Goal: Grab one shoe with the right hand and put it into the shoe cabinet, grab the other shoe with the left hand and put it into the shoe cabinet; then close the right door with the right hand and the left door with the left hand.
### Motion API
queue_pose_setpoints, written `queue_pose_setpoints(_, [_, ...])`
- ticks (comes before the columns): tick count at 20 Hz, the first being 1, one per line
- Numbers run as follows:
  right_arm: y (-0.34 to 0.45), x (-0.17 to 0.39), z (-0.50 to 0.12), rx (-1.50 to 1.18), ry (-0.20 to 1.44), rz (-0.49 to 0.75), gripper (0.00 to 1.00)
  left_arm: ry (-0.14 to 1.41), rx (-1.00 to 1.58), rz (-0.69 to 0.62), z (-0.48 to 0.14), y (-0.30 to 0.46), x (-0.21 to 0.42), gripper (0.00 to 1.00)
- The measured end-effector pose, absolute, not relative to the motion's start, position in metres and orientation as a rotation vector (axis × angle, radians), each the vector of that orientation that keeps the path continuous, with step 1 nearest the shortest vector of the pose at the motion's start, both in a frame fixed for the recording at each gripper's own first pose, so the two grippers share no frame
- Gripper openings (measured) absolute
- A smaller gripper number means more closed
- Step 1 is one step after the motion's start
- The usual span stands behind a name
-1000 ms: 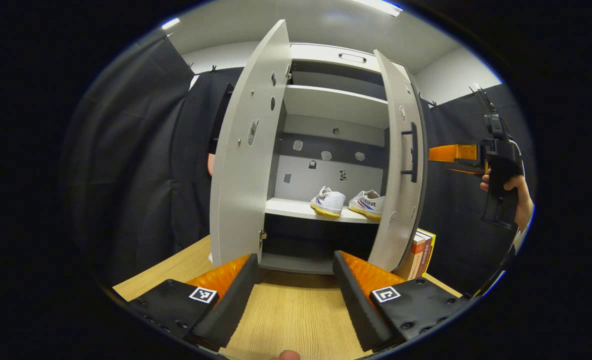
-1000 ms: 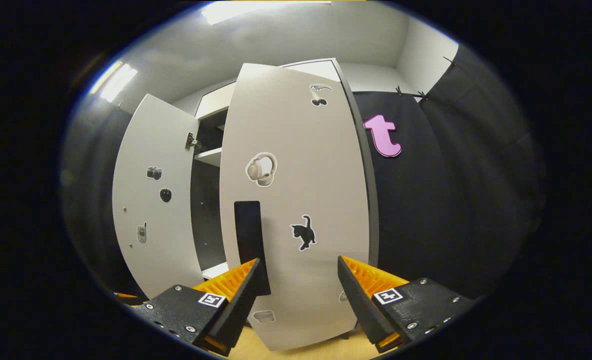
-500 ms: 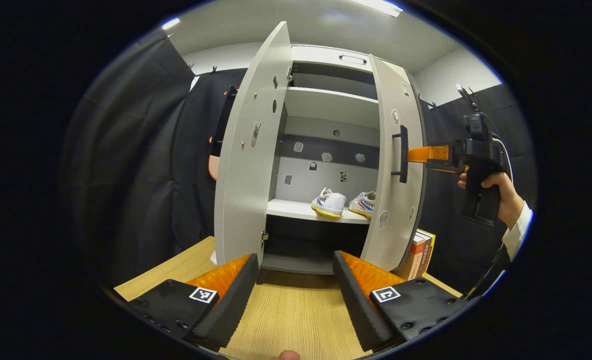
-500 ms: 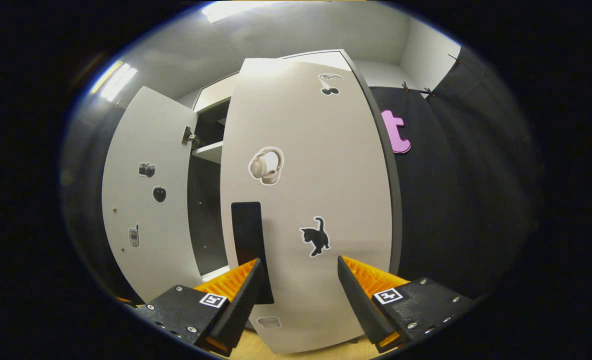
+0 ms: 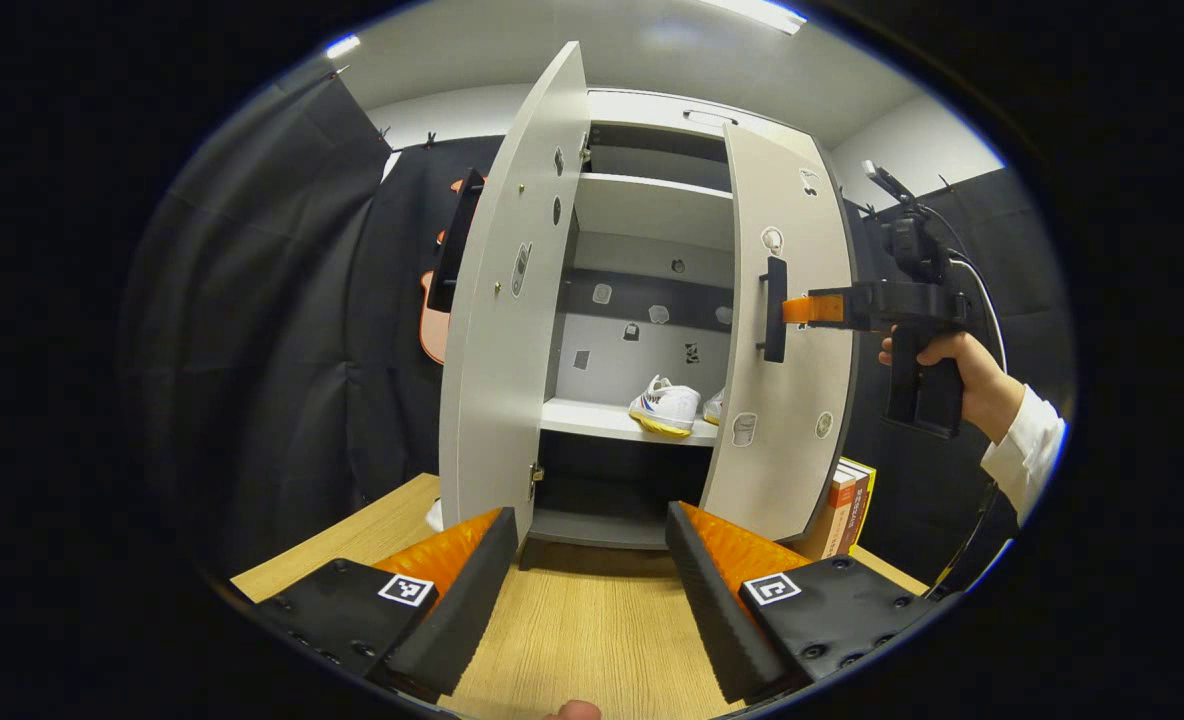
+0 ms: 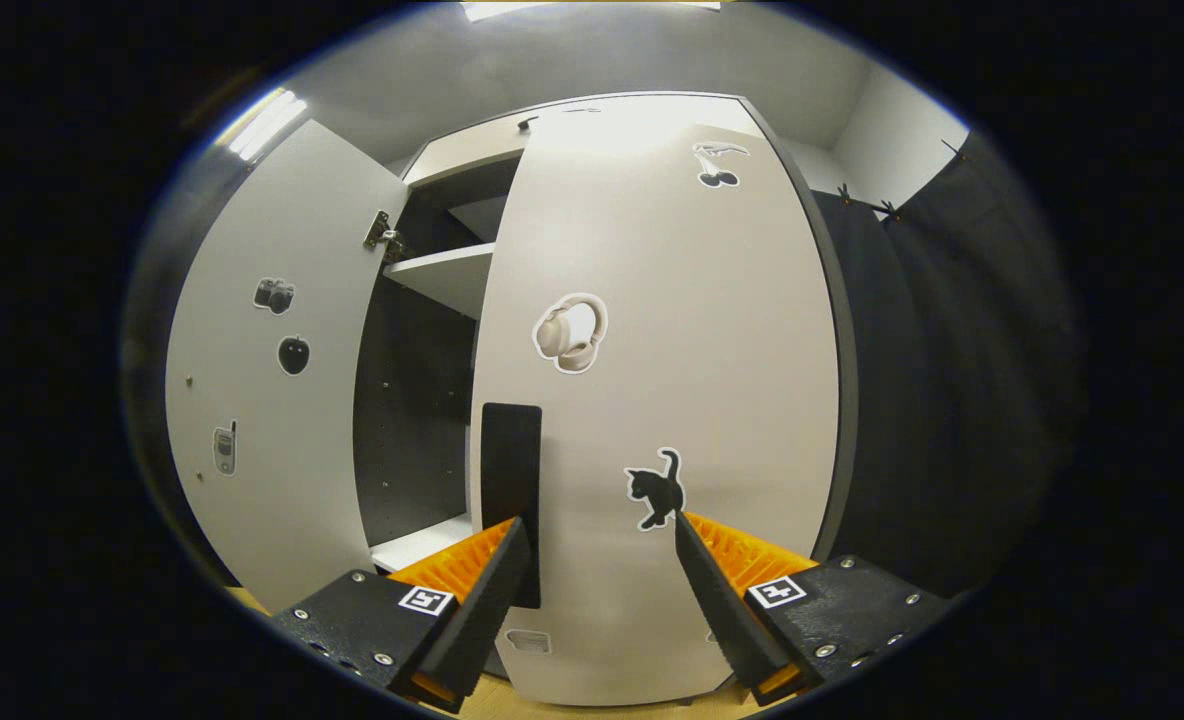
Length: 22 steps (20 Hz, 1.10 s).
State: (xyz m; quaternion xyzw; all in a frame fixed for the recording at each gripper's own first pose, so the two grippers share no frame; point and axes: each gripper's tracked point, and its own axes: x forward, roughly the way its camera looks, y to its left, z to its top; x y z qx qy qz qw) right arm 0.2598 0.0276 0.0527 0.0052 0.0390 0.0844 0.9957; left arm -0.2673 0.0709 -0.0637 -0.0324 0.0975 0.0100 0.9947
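Looking along the left gripper (image 5: 584, 590), fingers spread above the wooden table (image 5: 582, 640), the shoe cabinet (image 5: 642, 320) holds two white shoes (image 5: 666, 406) behind the half-shut right door (image 5: 782, 350). In the right gripper view, the right gripper (image 6: 600, 590), fingers spread, meets that door beside its black handle (image 6: 510, 500); the left door (image 6: 262, 380) stands open.

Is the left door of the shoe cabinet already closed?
No, the left door stands wide open, and a white shoe shows on the shelf inside.
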Motion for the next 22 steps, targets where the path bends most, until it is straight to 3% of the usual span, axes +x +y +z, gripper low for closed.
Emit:
queue_pose_setpoints(14, [0.032,0.265,0.049,0.045,0.081,0.122,0.91,0.215,-0.075,0.004,-0.067,0.070,-0.268,0.97])
queue_pose_setpoints(22, [0.019,0.197,0.070,0.075,0.032,0.119,0.92,0.210,-0.095,-0.011,-0.063,0.059,-0.268,0.97])
